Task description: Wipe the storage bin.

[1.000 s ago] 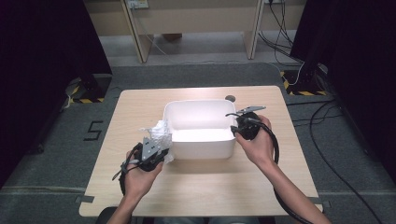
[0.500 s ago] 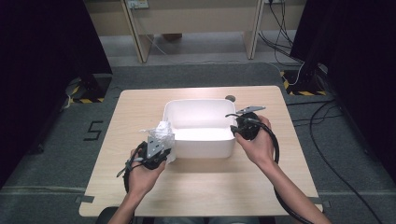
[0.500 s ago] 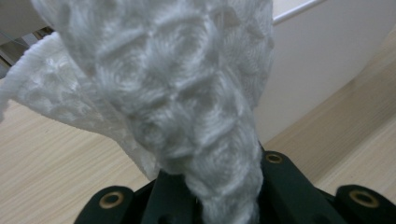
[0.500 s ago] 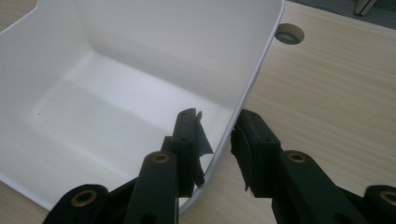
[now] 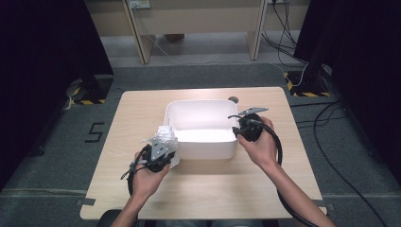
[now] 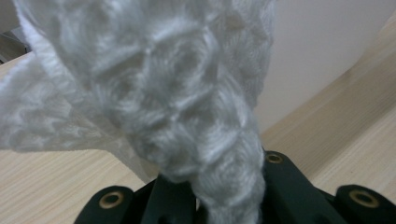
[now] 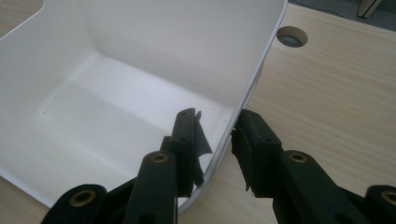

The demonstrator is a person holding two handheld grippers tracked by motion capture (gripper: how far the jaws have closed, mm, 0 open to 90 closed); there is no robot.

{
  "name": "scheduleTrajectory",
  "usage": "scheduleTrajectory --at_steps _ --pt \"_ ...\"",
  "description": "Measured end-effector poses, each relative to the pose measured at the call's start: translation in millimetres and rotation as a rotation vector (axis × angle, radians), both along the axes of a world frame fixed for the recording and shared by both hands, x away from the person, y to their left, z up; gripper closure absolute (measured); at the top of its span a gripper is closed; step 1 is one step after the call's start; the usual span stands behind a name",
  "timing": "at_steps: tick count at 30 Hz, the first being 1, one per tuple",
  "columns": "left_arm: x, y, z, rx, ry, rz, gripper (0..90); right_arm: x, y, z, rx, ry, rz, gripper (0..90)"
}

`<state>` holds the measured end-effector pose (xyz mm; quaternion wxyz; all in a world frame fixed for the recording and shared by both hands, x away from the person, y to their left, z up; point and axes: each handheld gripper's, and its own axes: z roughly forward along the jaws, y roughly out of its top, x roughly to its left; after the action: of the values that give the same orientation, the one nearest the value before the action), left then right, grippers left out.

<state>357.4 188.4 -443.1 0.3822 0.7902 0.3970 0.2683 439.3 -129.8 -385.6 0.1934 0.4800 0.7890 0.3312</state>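
**White cloth held beside the tub, tub wall straddled at the right**

A crumpled white knitted cloth (image 5: 165,137) is clamped in the left gripper (image 5: 158,156), whose jaws are fully closed on its twisted lower end. Seen from the high view, the cloth is held just off the tub's 9 o'clock wall, near the front corner, above the pale wooden table (image 5: 142,104). Its long axis runs from the jaws away toward 12 o'clock; the narrow twisted end sits in the jaws and the loose bulk fans out at the far end. In the left gripper view the cloth (image 6: 159,93) is cut off by the top and left edges, and the jaw tips are buried beneath it.

The white rectangular plastic tub (image 5: 201,142) lies with its long axis from 9 to 3 o'clock. The right gripper (image 5: 246,125) is set at the 3 o'clock wall. In the right gripper view (image 7: 217,140) one jaw is seen inside the tub (image 7: 116,93) and one outside, partly open across the rim; whether the pads press the wall cannot be told. A round grommet hole (image 7: 292,36) is seen in the table toward 1 o'clock
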Motion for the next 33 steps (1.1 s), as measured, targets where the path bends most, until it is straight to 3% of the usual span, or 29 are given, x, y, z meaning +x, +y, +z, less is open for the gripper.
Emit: scheduleTrajectory --at_steps 28,33 --pt "10.4 -4.9 -31.4 0.034 0.093 -0.012 81.7 0.3 0.2 -0.7 0.007 -0.005 0.005 68.9" --pt "11.8 -4.6 -33.2 0.035 0.092 -0.018 81.7 0.4 0.4 -0.7 0.007 -0.005 0.007 68.6"
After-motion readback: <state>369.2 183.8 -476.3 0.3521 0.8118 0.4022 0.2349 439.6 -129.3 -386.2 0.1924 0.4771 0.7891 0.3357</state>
